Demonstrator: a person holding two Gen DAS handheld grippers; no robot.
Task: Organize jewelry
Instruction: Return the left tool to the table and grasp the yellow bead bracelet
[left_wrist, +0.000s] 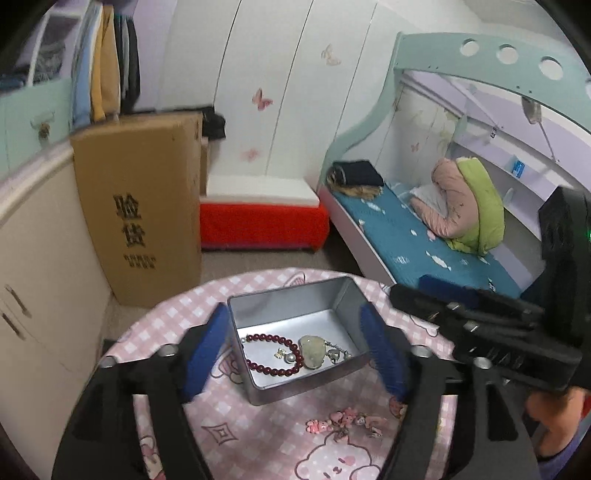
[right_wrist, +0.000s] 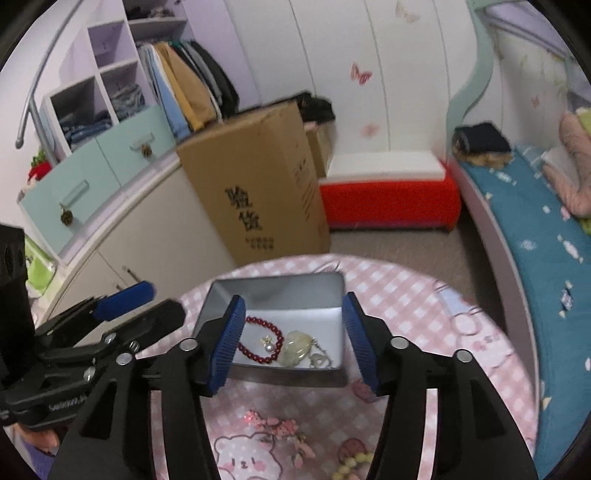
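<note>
An open silver tin (left_wrist: 280, 291) (right_wrist: 277, 286) stands on the round pink checked table (left_wrist: 266, 435) (right_wrist: 413, 306). Inside lie a dark red bead bracelet (left_wrist: 275, 338) (right_wrist: 271, 328), a pale green jade pendant (left_wrist: 312, 350) (right_wrist: 295, 349), a pearl earring (right_wrist: 269, 345) and silver heart pieces (left_wrist: 338, 354) (right_wrist: 319, 360). A pink flower bracelet (left_wrist: 343, 422) (right_wrist: 280, 428) lies on the table in front of the tin. A yellow bead piece (right_wrist: 351, 461) lies near the front edge. My left gripper (left_wrist: 295, 354) and right gripper (right_wrist: 291, 341) are open and empty, hovering over the tin.
A tall cardboard box (left_wrist: 140, 206) (right_wrist: 258, 177) stands behind the table beside beige cabinets (left_wrist: 40, 258). A red and white bench (left_wrist: 262, 214) (right_wrist: 388, 188) is at the back. A bed with a blue sheet (left_wrist: 424, 236) (right_wrist: 546, 240) is on the right.
</note>
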